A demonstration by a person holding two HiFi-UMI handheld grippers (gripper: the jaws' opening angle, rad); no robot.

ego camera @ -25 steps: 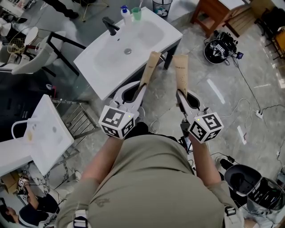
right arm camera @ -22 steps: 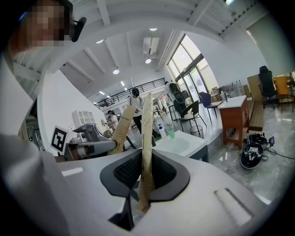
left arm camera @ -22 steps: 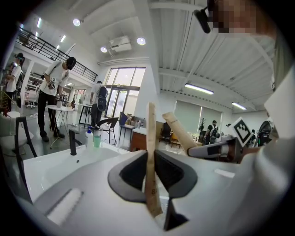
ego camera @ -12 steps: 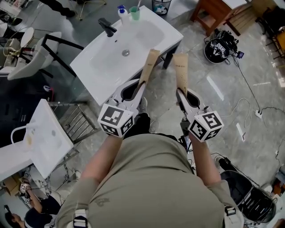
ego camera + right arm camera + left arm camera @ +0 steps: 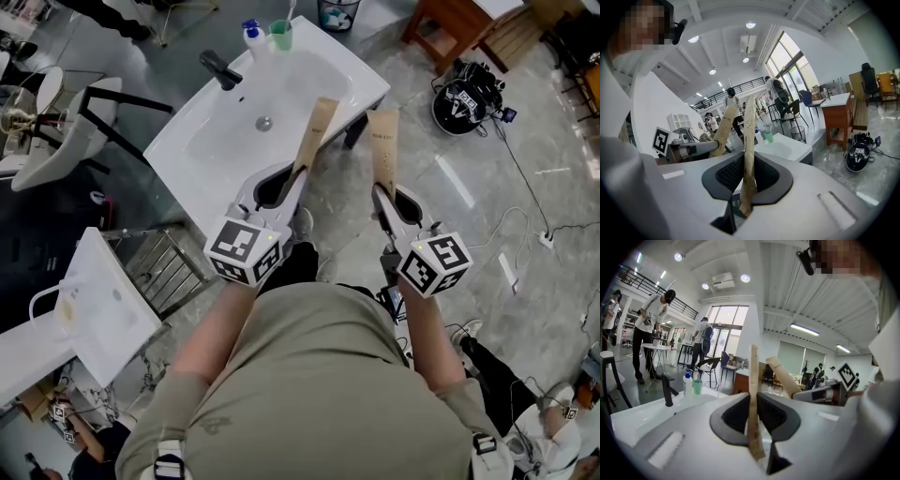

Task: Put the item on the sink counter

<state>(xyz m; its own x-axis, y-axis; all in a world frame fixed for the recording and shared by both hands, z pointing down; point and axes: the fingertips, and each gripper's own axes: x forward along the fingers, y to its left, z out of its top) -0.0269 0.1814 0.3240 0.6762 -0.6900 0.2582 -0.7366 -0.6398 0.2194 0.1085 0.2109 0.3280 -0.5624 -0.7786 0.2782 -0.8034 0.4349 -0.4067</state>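
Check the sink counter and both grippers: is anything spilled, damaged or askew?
Nothing stands out. The sink counter looks clean, its soap bottle and green cup upright by the faucet. The left gripper clamps the left strip, the right gripper the right strip; the left strip leans toward the right.

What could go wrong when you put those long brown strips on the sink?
Each claw pinches only one end: the left claw holds the left strip, the right claw the right strip. A strip could tilt or slip out.
The sink's flat rim is narrow round the bowl, so a strip might slide in or fall off the edge.
The long ends could knock the green cup or pump bottle at the back corner.
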